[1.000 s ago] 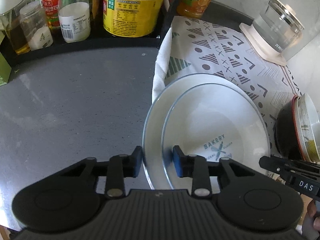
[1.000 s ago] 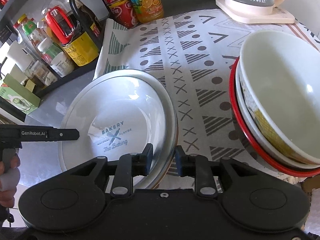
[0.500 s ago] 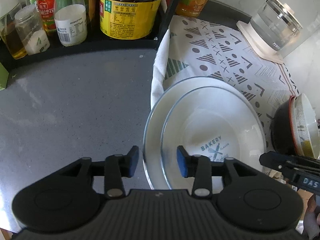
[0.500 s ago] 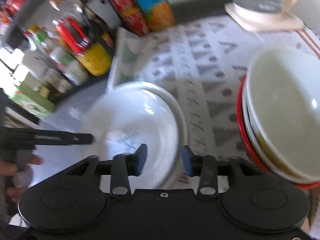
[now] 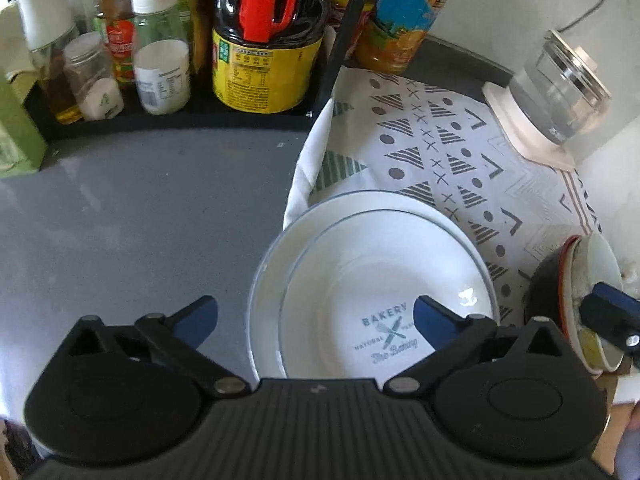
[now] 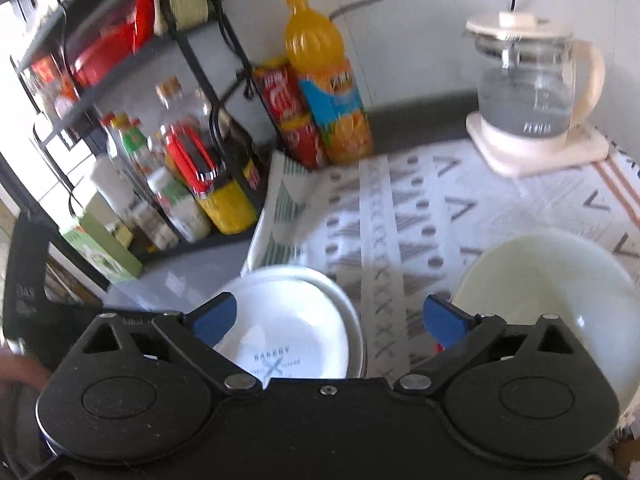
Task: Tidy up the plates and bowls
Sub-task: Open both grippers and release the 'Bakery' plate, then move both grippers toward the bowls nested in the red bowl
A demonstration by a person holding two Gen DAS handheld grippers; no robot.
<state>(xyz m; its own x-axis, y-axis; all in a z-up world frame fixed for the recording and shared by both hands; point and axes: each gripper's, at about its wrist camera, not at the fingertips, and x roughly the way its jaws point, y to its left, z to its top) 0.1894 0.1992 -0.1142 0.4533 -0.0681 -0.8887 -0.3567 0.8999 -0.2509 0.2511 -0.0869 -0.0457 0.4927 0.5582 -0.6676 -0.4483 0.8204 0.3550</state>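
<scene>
A white "BAKERY" plate (image 5: 384, 284) lies stacked on a larger white plate (image 5: 268, 280), half on the patterned cloth (image 5: 440, 152). My left gripper (image 5: 316, 318) is open above the stack's near left rim, holding nothing. My right gripper (image 6: 330, 318) is open and empty, lifted above the cloth between the plate stack (image 6: 304, 320) and a cream bowl (image 6: 552, 288). The cream bowl sits nested in a red-rimmed dark bowl (image 5: 548, 288) at the right.
A black rack with sauce bottles (image 5: 264, 40) and jars (image 5: 160, 52) lines the back left. An orange juice bottle (image 6: 324, 80) and red cans (image 6: 284, 112) stand behind the cloth. A glass kettle (image 6: 528, 92) stands at the back right. Grey countertop (image 5: 140, 208) lies left.
Both grippers opened wide and let go of the plate stack's rims. The right gripper lifted and tilted up. The left gripper pulled back slightly.
</scene>
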